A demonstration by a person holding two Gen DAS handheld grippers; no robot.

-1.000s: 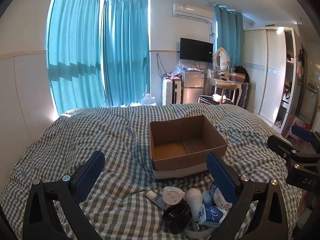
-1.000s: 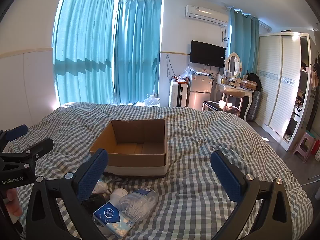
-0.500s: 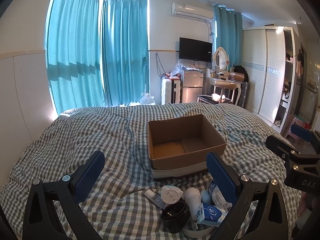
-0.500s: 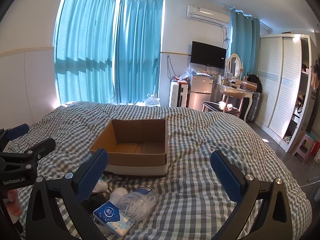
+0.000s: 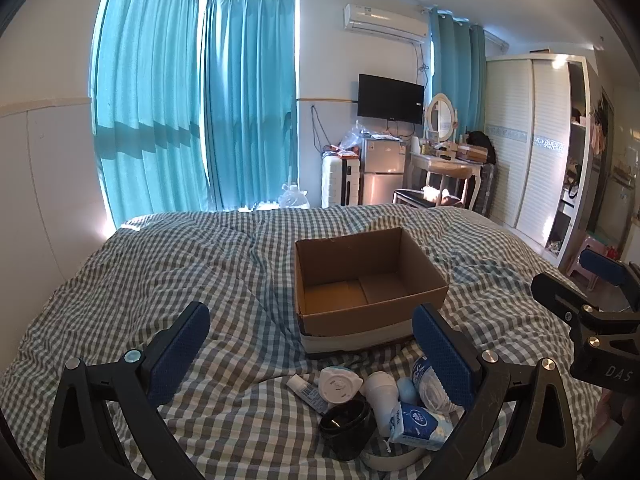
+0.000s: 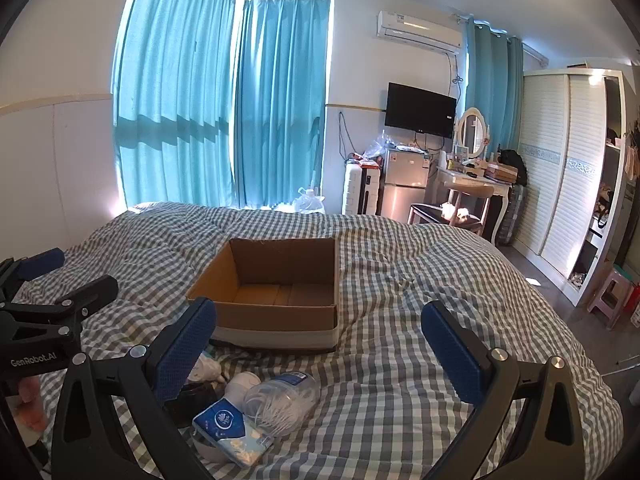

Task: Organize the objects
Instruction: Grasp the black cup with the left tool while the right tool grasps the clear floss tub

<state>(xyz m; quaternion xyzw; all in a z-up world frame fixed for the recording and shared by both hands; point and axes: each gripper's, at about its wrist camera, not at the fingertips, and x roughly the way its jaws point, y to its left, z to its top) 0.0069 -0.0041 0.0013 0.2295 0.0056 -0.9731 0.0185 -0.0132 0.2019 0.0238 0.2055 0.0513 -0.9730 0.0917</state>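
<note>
An empty cardboard box [image 5: 370,280] [image 6: 276,284] sits open-topped in the middle of the checked bed cover [image 5: 180,272]. In front of it lies a small pile: a blue tissue pack [image 5: 416,426] [image 6: 226,424], a clear plastic jar [image 6: 286,398], a black cup [image 5: 346,424], a white tube [image 5: 306,388] and a white round-topped item [image 5: 340,382]. My left gripper [image 5: 312,354] hovers open above the pile, holding nothing. My right gripper [image 6: 320,354] is open too, with the pile at its lower left. Each gripper shows at the edge of the other's view.
Teal curtains [image 5: 192,120] hang behind the bed. A television [image 5: 390,98], a small fridge [image 5: 382,178], a vanity table [image 5: 444,168] and a white wardrobe [image 5: 532,152] stand past the bed's far end. A pink stool [image 6: 612,296] is on the floor at right.
The box and pile sit slightly lower and left in the left wrist view, so the left gripper has shifted a little. The right view is almost unchanged. Both grippers stay open.
</note>
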